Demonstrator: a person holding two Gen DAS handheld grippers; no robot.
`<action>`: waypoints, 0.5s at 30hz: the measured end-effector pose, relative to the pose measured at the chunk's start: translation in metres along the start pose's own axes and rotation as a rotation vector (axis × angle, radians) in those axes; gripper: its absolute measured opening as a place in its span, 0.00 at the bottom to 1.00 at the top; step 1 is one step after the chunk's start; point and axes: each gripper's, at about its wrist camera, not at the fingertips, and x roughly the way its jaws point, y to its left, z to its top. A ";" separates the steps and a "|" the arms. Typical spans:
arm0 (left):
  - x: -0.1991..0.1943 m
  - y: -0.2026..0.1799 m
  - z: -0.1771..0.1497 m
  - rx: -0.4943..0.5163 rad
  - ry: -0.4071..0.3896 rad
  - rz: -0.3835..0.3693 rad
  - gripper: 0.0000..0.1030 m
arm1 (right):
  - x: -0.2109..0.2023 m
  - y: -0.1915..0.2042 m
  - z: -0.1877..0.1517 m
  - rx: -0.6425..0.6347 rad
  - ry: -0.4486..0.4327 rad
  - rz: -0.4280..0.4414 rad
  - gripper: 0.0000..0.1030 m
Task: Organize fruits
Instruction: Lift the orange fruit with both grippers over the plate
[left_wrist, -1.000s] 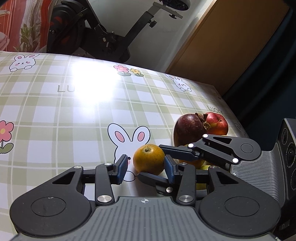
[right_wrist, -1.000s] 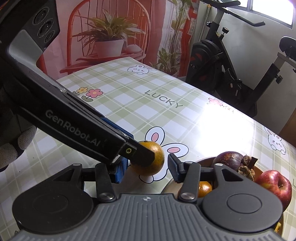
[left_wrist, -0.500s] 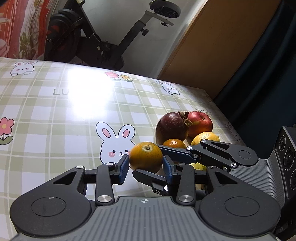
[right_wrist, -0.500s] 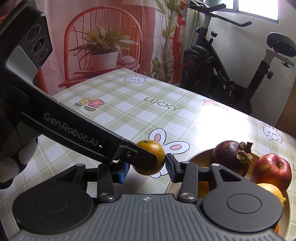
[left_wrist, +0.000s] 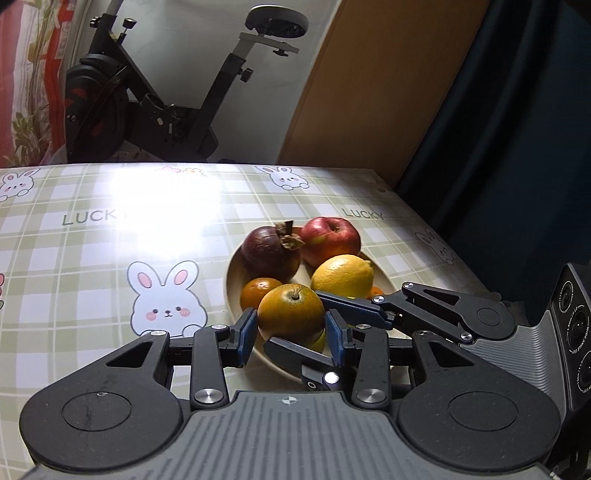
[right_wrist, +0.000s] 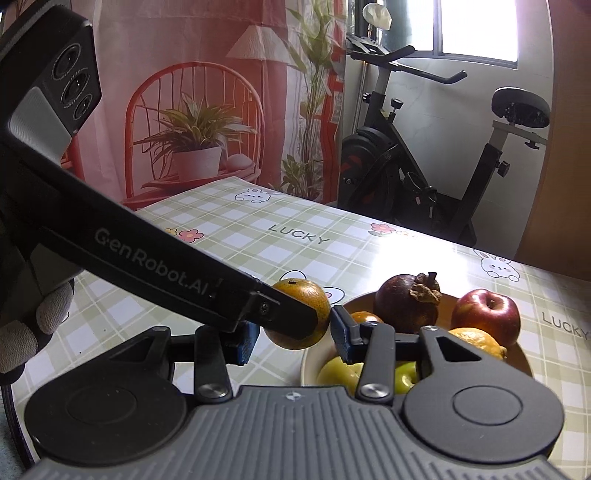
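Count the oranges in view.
2. The large orange sits between the jaws of the left gripper and right gripper, by the bowl; the small orange lies in the bowl beside the mangosteen. An orange sliver behind the lemon may be a third.

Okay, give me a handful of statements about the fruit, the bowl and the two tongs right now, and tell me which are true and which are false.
1. Both tongs close on one orange at the same time. True: left tongs, right tongs.
2. The orange rests on the tablecloth. False: it is held up near the bowl rim.
3. The bowl holds a red apple and a lemon. True.
4. The mangosteen lies outside the bowl. False: it sits inside.
5. The bowl holds one kind of fruit. False: several kinds.
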 end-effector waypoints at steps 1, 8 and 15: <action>0.002 -0.006 0.001 0.012 0.004 -0.006 0.41 | -0.005 -0.003 -0.002 0.009 -0.009 -0.007 0.43; 0.022 -0.053 0.004 0.115 0.034 -0.019 0.43 | -0.041 -0.031 -0.020 0.087 -0.055 -0.065 0.43; 0.044 -0.088 0.008 0.160 0.062 -0.014 0.43 | -0.074 -0.056 -0.032 0.135 -0.111 -0.118 0.43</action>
